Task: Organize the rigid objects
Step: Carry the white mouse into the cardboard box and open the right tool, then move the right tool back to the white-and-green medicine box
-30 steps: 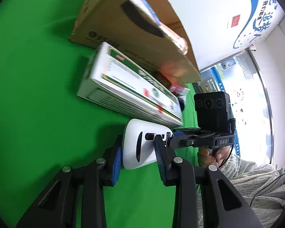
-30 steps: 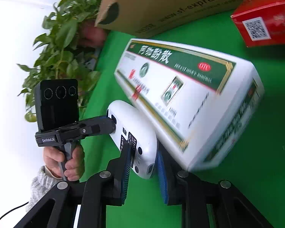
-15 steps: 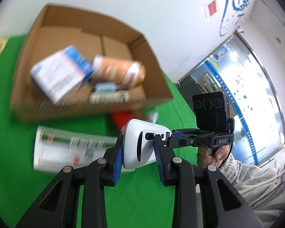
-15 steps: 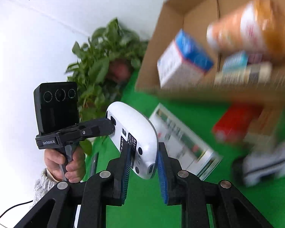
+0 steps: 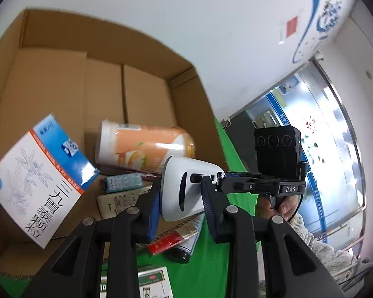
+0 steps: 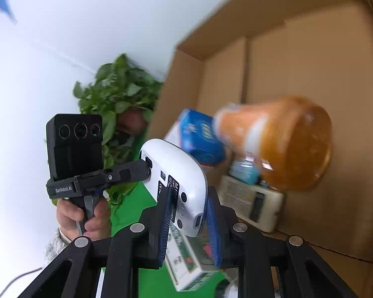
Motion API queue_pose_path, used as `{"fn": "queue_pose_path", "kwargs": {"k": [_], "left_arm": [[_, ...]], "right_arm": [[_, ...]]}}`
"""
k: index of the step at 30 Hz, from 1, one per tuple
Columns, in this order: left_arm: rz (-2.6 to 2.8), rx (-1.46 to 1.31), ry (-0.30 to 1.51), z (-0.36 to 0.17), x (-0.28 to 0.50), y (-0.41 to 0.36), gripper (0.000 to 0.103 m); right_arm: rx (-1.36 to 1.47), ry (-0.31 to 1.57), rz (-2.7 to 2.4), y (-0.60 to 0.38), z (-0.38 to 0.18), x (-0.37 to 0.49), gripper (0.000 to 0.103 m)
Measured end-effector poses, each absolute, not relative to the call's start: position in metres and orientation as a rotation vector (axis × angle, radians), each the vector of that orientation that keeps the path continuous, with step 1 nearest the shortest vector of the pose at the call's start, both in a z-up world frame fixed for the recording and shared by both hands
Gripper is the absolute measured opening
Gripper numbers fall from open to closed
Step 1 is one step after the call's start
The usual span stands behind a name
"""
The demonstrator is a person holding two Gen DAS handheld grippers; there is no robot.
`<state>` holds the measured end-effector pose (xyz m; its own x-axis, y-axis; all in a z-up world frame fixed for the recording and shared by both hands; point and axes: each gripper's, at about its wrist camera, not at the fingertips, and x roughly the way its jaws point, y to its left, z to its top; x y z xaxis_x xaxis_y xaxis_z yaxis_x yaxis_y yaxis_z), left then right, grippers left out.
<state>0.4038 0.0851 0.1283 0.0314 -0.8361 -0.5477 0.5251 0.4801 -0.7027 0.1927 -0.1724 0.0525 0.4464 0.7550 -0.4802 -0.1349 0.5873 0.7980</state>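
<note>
The white device [image 5: 186, 188] is up in the air above the cardboard box [image 5: 146, 104], gripped at 1 end by the left gripper [image 5: 180, 206] and at the other by the right gripper [image 6: 187, 219]. Below lie an orange jar [image 5: 146, 146], a blue-and-white box [image 5: 37, 186] and a beige remote [image 5: 116, 202]. A plant [image 6: 116, 99] stands beside the box.

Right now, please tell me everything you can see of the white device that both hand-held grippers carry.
The white device is smooth, glossy plastic with rounded corners, a dark slot and a port on one end, and labels and small buttons on its flat side. It is in the air before the open cardboard box, tilted. The left hand-held gripper clamps one end and the right hand-held gripper the other; nothing else touches it.
</note>
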Motion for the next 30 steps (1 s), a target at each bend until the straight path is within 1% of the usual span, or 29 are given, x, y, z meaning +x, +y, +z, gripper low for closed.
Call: {"fn": "queue_pose_path", "kwargs": {"k": [3,4,7,8,9,10,11,13,14,16,18,23,24,26,27,30], "left_arm": [[-1.053,-0.383,1.161,0.1,0.411,0.082,0.033],[-1.045,-0.395,1.178,0.092,0.412,0.08,0.035],[-1.015,-0.409,1.218,0.071,0.416,0.077,0.045],[-0.997,-0.401,1.22,0.067,0.418,0.076,0.056],[-0.977,-0.38,1.214,0.067,0.418,0.074,0.062],[-0.971,-0.38,1.221,0.065,0.419,0.072,0.073],[-0.965,-0.382,1.226,0.064,0.419,0.071,0.081],[-0.919,-0.344,1.231,0.065,0.419,0.065,0.089],[-0.887,-0.316,1.236,0.065,0.419,0.062,0.089],[-0.849,-0.294,1.238,0.063,0.419,0.059,0.089],[-0.836,-0.301,1.221,0.069,0.416,0.061,0.09],[-0.837,-0.275,1.12,0.104,0.391,0.078,0.094],[-0.837,-0.254,1.092,0.114,0.381,0.082,0.096],[-0.831,-0.217,1.047,0.127,0.363,0.094,0.102],[-0.818,-0.186,1.023,0.131,0.349,0.102,0.102],[-0.765,-0.104,1.007,0.123,0.322,0.131,0.102]], "right_arm": [[0.791,1.017,0.613,-0.174,0.031,0.2,0.026],[0.794,1.037,0.608,-0.174,0.026,0.201,0.027],[0.756,1.077,0.599,-0.165,0.025,0.206,0.027],[0.739,1.092,0.577,-0.163,0.024,0.208,0.027],[0.697,1.11,0.551,-0.157,0.024,0.21,0.028],[0.673,1.124,0.535,-0.153,0.024,0.211,0.029],[0.656,1.138,0.516,-0.15,0.022,0.212,0.029],[0.626,1.159,0.472,-0.147,0.018,0.214,0.029],[0.621,1.168,0.459,-0.145,0.017,0.215,0.03],[0.608,1.16,0.445,-0.144,0.019,0.213,0.035],[0.582,1.121,0.423,-0.145,0.032,0.207,0.035],[0.517,0.97,0.449,-0.147,0.085,0.172,0.038],[0.507,0.941,0.47,-0.146,0.093,0.16,0.041],[0.494,0.892,0.518,-0.138,0.104,0.136,0.051],[0.487,0.875,0.543,-0.131,0.104,0.122,0.055],[0.453,0.888,0.548,-0.107,0.086,0.092,0.06]]}}
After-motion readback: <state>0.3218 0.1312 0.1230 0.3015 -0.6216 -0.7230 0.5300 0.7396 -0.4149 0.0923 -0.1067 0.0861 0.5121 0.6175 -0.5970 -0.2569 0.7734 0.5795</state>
